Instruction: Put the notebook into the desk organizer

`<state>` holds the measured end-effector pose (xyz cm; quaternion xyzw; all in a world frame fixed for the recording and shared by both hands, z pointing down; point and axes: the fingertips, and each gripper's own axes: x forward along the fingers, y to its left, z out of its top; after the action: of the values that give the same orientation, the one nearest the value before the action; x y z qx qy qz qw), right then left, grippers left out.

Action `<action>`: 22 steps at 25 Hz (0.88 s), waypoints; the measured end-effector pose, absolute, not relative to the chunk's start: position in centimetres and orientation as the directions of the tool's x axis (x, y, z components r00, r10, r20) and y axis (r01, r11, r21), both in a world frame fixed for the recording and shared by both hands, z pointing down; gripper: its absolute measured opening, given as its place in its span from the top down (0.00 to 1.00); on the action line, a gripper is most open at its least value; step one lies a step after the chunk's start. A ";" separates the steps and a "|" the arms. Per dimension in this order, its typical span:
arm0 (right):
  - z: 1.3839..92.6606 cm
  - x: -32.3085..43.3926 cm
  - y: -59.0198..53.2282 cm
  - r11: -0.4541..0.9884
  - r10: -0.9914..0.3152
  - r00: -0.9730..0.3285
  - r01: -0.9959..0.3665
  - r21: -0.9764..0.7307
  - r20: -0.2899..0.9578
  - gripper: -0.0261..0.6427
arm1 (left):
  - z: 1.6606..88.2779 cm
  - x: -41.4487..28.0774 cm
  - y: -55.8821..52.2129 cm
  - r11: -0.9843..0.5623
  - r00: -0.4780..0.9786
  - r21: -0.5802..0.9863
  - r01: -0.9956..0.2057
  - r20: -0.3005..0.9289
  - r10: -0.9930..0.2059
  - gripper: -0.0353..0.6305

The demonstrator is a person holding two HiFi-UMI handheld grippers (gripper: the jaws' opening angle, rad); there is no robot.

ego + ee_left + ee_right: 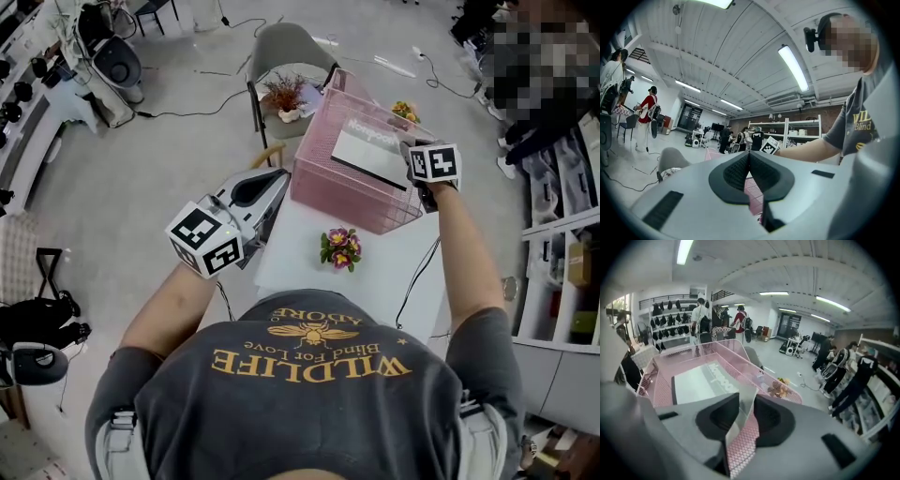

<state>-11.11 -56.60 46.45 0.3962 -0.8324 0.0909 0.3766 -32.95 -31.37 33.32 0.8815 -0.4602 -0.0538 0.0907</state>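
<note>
The pink mesh desk organizer (pixel 337 192) stands on the white table (pixel 384 272). Inside it the white and grey notebook (pixel 370 150) lies slanted with its black spine toward me. My right gripper (pixel 417 173) is at the organizer's near right corner, pointing down into it. In the right gripper view the notebook (pixel 698 383) fills the organizer (pixel 754 376); its near corner runs between the right gripper's (pixel 743 408) slightly parted jaws, and the pads do not press on it. My left gripper (pixel 272 183) hovers at the table's left edge, beside the organizer, shut and empty (pixel 749 159).
A small pot of purple flowers (pixel 340 248) sits on the table in front of the organizer. A grey chair (pixel 286 52) behind it carries a potted plant (pixel 286 94). Yellow flowers (pixel 405 111) lie past the organizer. A cable (pixel 417 277) hangs at the table's right edge. Shelves stand at right.
</note>
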 end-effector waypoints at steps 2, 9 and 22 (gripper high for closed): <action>46.3 -10.9 -56.8 0.654 -0.618 -0.364 -0.730 0.199 0.697 0.80 | 33.4 -33.1 -31.4 -0.563 0.574 0.214 -0.799 -0.011 -0.819 0.95; 44.4 -10.1 -57.2 0.609 -0.677 -0.337 -0.756 0.240 0.654 0.55 | 33.3 -32.9 -31.9 -0.569 0.579 0.211 -0.795 -0.018 -0.815 0.95; 30.5 -4.4 -48.7 0.667 -0.720 -0.662 -0.743 -0.056 0.207 0.55 | 30.9 -27.6 -31.7 -0.599 0.600 0.166 -0.783 -0.051 -0.798 0.95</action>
<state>-4.39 -48.72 30.55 0.4025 -0.9091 0.0679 0.0838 -27.61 -31.74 30.91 0.8922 -0.4432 -0.0601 0.0629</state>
